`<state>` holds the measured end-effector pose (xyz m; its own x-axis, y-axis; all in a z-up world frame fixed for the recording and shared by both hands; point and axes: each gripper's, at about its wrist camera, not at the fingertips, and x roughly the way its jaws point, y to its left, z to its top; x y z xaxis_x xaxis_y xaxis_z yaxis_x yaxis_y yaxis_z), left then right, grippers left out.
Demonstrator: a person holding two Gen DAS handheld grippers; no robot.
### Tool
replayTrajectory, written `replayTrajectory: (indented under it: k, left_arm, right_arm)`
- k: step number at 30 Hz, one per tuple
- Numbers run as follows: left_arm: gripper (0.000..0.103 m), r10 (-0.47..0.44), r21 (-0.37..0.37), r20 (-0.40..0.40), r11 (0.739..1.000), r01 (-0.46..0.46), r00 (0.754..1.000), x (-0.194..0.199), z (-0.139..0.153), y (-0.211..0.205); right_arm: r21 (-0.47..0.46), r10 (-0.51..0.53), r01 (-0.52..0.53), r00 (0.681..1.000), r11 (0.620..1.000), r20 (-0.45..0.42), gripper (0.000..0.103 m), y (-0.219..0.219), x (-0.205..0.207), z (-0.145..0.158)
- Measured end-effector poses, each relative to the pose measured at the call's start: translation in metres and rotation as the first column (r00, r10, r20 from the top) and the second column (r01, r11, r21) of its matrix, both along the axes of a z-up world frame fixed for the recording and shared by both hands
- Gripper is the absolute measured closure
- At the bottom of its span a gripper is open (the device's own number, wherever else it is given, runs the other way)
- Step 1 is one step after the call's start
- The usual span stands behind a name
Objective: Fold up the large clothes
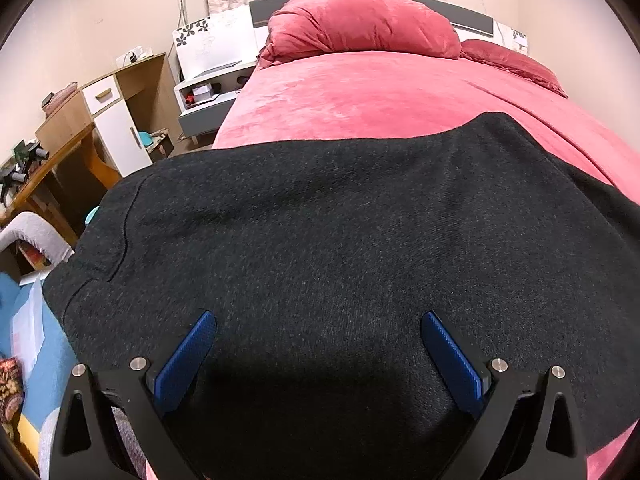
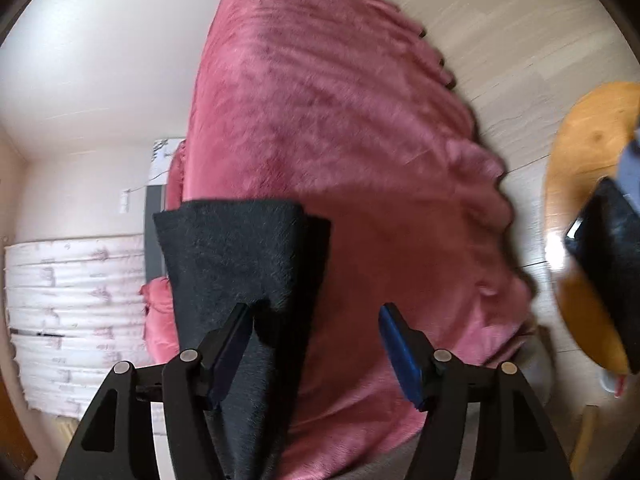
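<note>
A large dark charcoal garment (image 1: 320, 232) lies spread across the foot of a bed with a pink cover (image 1: 360, 88). My left gripper (image 1: 318, 322) hovers just over the garment's near part, its blue pads wide open and empty. In the right wrist view, which is rolled sideways and blurred, my right gripper (image 2: 316, 314) is open. A folded end of the dark garment (image 2: 232, 248) hangs by its left finger (image 2: 234, 336); I cannot tell whether it touches the pad. The pink bed cover (image 2: 340, 120) fills the view behind it.
A heaped pink duvet (image 1: 360, 20) and a pillow (image 1: 512, 64) lie at the bed's head. A white nightstand (image 1: 208, 96), a cabinet (image 1: 116, 120) and a wooden desk (image 1: 52, 168) stand to the left. A round wooden table (image 2: 588, 200) stands on the pale floor (image 2: 500, 20).
</note>
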<state>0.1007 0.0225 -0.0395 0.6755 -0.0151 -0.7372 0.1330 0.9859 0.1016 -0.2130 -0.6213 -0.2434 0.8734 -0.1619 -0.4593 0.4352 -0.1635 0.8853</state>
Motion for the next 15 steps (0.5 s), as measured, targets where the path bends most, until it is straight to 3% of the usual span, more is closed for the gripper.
replayTrajectory:
  k: [6, 11, 13, 15]
  left_arm:
    - [0.000, 0.022, 0.010, -0.012, 1.000, -0.022, 1.000, -0.002, 0.001, -0.002]
    - [0.000, 0.043, 0.016, -0.047, 0.999, -0.042, 0.998, 0.000, 0.005, -0.003]
    - [0.000, 0.036, 0.019, -0.055, 0.999, -0.035, 0.998, 0.000, 0.009, -0.005]
    - [0.001, 0.007, 0.014, -0.045, 1.000, -0.006, 0.999, -0.001, 0.015, -0.007]
  right_arm:
    - [-0.017, -0.017, 0.020, 0.984, 1.000, 0.176, 0.036, 0.003, 0.028, -0.002]
    - [-0.064, 0.003, 0.007, 0.987, 0.998, 0.159, 0.059, 0.002, 0.039, 0.012]
    - [-0.031, -0.026, 0.033, 0.982, 0.999, 0.186, 0.083, 0.002, 0.032, 0.012]
    - [-0.020, -0.033, 0.038, 0.977, 0.999, 0.211, 0.087, 0.000, 0.029, 0.019]
